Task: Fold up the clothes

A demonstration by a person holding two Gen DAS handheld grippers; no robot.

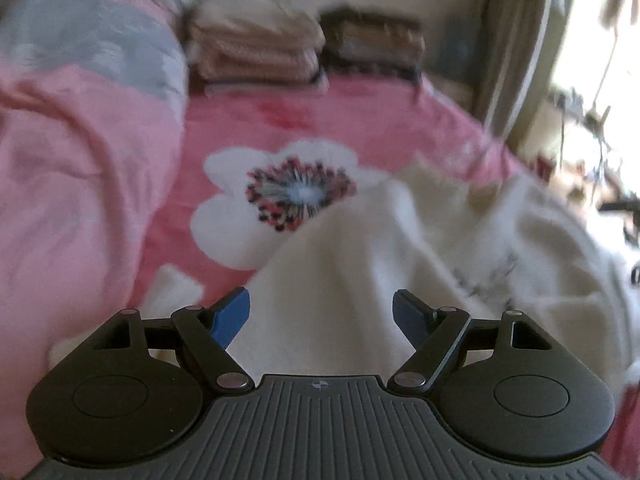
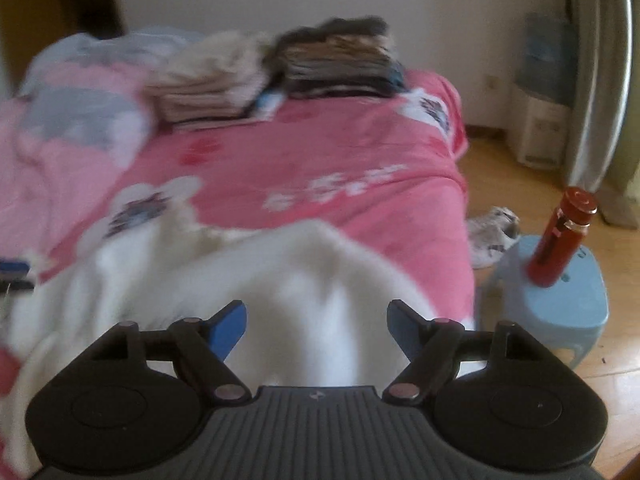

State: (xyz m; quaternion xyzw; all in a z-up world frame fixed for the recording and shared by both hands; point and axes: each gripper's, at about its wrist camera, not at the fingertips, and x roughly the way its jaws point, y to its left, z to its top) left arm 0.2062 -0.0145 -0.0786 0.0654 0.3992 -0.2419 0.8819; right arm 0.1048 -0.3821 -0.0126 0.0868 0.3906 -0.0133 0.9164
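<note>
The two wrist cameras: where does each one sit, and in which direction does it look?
Left wrist: sits on the left tongs, looking forward over a crumpled white garment toward the folded piles by the wall; only its own open blue-tipped fingers show.
Right wrist: sits on the right tongs, looking the same way along the pink bed, with a blue stool and red bottle at its right; its fingers are open, and the other tongs' tip shows at the left edge.
Shared: the white garment, the bed, the beige pile and the dark pile.
</note>
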